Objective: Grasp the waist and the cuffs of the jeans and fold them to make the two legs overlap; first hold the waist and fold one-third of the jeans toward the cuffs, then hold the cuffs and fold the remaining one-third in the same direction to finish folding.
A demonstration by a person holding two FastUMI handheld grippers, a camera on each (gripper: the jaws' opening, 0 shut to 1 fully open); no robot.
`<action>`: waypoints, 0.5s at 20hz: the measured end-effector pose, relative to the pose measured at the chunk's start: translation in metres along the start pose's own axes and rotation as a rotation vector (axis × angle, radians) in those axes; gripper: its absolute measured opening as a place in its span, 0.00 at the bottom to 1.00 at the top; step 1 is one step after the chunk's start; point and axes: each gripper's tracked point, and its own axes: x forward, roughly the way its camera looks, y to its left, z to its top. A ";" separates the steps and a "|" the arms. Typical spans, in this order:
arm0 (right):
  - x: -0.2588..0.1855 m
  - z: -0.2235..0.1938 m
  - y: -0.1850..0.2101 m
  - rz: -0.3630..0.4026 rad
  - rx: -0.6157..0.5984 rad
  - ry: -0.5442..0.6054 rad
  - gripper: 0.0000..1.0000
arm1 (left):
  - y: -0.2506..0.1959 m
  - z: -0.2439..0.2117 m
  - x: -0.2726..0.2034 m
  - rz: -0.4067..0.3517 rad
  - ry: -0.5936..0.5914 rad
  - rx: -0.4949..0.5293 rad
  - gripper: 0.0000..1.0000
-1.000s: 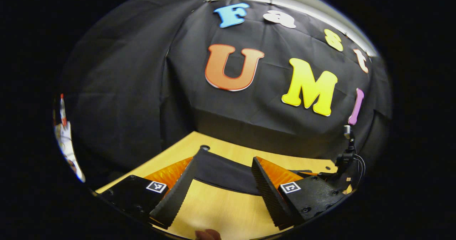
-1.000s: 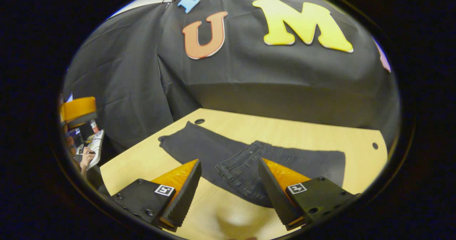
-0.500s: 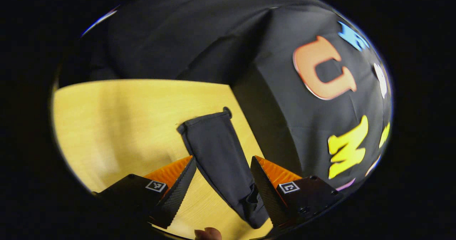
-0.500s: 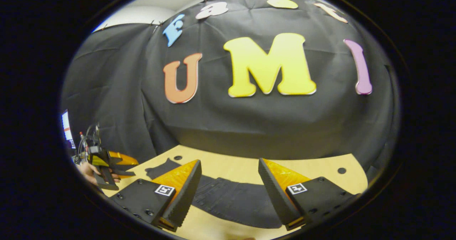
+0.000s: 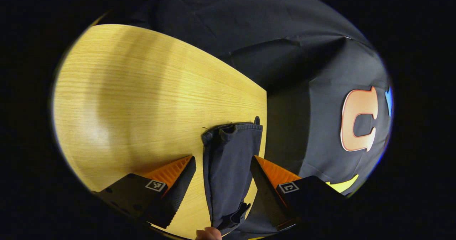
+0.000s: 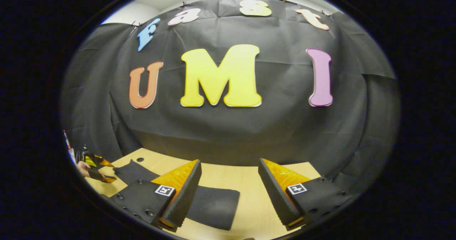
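The dark jeans point(image 5: 228, 161) lie flat on the wooden table point(image 5: 135, 97). In the left gripper view one leg runs away from me to its cuffs point(image 5: 231, 129) near the table's far edge. My left gripper point(image 5: 223, 161) stands open above that leg, one finger on each side, with no grip on the cloth. In the right gripper view the jeans point(image 6: 213, 206) stretch from the left to a square end low in the middle. My right gripper point(image 6: 229, 163) is open above that end. The left gripper point(image 6: 95, 163) shows at far left, held by a hand point(image 6: 83, 168).
Black cloth walls close off the back and sides of the table point(image 6: 249, 177). A small round hole point(image 6: 140, 159) sits in the tabletop near the jeans' left end. A fingertip point(image 5: 208, 234) shows at the bottom edge of the left gripper view.
The left gripper has swung round to look along one leg toward its cuffs and now straddles it. The right gripper has tilted up and shifted toward the jeans' right end.
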 end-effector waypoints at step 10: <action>-0.017 -0.001 -0.059 -0.136 0.012 0.038 0.98 | -0.019 0.003 0.038 -0.085 0.031 -0.053 1.00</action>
